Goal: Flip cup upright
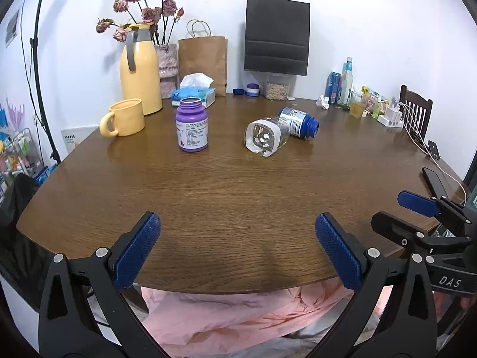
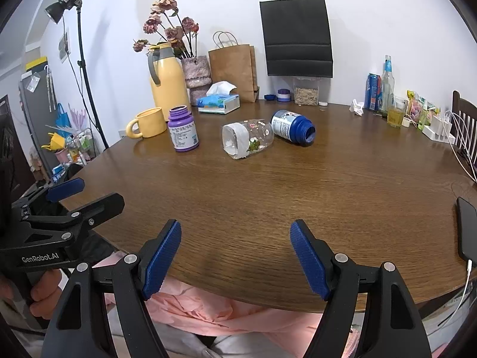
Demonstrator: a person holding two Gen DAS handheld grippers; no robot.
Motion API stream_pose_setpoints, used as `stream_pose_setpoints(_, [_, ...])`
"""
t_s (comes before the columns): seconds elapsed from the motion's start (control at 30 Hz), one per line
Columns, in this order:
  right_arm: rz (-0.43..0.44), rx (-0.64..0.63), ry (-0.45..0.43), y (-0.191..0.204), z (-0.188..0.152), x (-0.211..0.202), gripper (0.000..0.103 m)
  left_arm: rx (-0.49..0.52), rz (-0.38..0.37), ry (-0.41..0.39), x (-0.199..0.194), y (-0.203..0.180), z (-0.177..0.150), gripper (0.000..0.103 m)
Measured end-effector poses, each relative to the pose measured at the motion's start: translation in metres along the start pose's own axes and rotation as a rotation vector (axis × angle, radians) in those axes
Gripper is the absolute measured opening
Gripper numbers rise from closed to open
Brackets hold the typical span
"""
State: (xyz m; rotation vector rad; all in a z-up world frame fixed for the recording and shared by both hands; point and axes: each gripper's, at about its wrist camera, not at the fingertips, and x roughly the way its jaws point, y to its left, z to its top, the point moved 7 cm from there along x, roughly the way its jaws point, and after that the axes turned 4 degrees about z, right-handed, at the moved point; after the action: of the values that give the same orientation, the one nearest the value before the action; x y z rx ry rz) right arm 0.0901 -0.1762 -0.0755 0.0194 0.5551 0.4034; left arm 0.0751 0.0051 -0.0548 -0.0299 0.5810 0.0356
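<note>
A clear glass cup point(image 1: 266, 136) with a flower print lies on its side mid-table, its base toward me; it also shows in the right wrist view point(image 2: 247, 138). A blue jar point(image 1: 299, 123) lies on its side just behind it, also in the right wrist view point(image 2: 293, 127). A purple jar point(image 1: 192, 125) stands upright to the left, open-topped, also in the right wrist view point(image 2: 182, 129). My left gripper point(image 1: 237, 249) is open and empty over the table's near edge. My right gripper point(image 2: 235, 258) is open and empty beside it, also near the edge.
A yellow mug point(image 1: 125, 117) and yellow thermos point(image 1: 139, 70) stand at the back left with a flower vase, tissue box point(image 1: 193, 93) and paper bags. Bottles, a can and chargers crowd the back right. A phone point(image 2: 467, 228) with cable lies at the right edge.
</note>
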Motion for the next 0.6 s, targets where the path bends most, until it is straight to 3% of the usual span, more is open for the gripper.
stream_pose_setpoints(0.6, [-0.001,0.020,0.008,-0.0028,-0.0021,0.0014,0.080,0.006,0.006,0.006,0.0006,0.0014,-0.0001,0.103])
